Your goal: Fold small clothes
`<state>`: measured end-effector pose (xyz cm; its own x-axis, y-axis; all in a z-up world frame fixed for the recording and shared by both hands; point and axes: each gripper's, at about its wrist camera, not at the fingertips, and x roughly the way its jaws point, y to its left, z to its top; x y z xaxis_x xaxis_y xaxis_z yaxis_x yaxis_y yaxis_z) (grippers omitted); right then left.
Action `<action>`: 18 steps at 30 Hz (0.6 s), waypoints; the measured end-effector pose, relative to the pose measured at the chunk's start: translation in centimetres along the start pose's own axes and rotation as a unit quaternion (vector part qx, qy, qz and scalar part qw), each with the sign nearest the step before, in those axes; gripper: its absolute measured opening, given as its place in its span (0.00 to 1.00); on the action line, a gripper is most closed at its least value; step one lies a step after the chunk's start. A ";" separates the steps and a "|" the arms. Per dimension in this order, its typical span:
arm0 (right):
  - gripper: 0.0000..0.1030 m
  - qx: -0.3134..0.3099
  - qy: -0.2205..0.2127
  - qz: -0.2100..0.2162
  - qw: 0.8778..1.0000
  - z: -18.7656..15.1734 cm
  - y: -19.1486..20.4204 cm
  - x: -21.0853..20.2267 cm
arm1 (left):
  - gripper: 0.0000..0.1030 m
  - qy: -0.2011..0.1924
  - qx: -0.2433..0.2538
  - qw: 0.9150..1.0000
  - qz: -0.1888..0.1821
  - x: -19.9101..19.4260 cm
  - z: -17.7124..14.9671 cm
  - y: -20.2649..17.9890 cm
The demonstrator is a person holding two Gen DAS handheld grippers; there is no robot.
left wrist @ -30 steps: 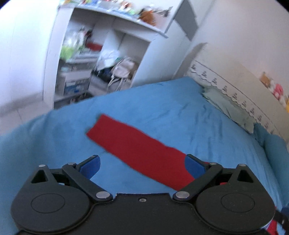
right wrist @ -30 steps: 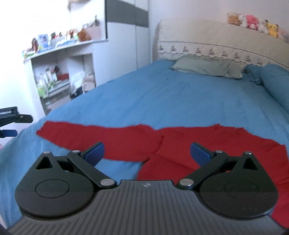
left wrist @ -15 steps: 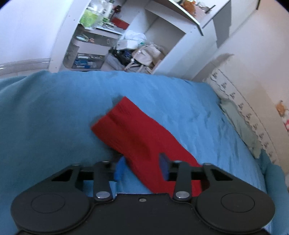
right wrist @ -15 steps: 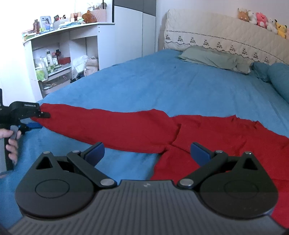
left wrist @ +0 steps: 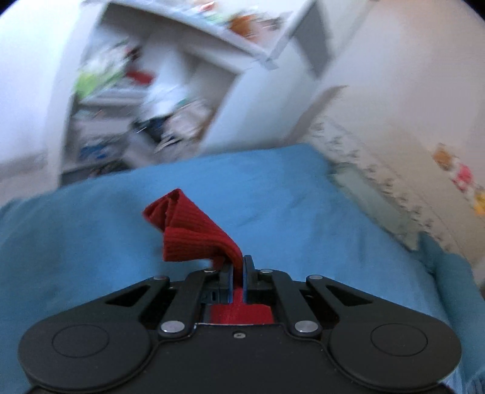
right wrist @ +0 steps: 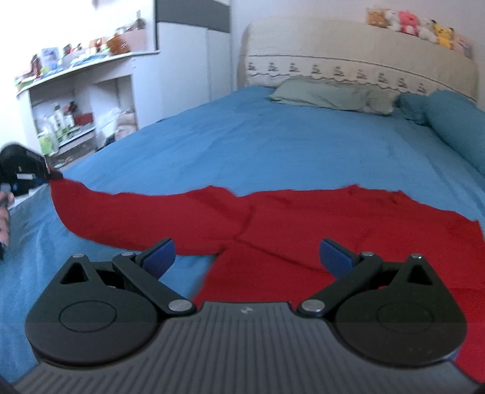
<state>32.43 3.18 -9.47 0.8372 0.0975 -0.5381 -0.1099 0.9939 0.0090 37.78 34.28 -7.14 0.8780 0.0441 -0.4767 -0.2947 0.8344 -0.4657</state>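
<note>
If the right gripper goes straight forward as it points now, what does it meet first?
Most likely the red garment spread on the blue bed sheet: it lies directly ahead of the open right gripper. Depth is uncertain.

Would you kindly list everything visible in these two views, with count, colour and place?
garment: one, red, spread across the near bed, sleeve end lifted at left
bed: one, blue cover, fills the middle
pillow: one, grey-green, at the headboard
bolster: one, blue, far right
headboard: one, cream, behind the pillow
plush toys: several, mixed colours, on the headboard
shelf: one, white, cluttered, left wall
left gripper: shut on the sleeve
right gripper: open, above the garment
</note>
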 end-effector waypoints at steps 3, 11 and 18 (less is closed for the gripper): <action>1.00 0.010 -0.010 -0.019 1.000 0.0 -3.1 -1.4 | 0.05 -0.007 0.040 0.998 -0.047 -0.7 0.0 -6.9; 1.00 0.056 -0.030 -0.088 0.994 -0.8 -14.2 -5.7 | 0.05 0.033 0.128 0.973 -0.190 -0.4 -6.7 -27.3; 1.00 0.086 -0.015 -0.143 0.986 -3.7 -23.5 -9.0 | 0.05 0.139 0.182 0.953 -0.198 4.7 -20.7 -36.5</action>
<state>25.52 -21.23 -7.98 0.8364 -0.1882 -0.5148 0.2222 0.9750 0.0045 44.86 -7.31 -7.85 0.7447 -0.4190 -0.5195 0.2335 0.8927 -0.3854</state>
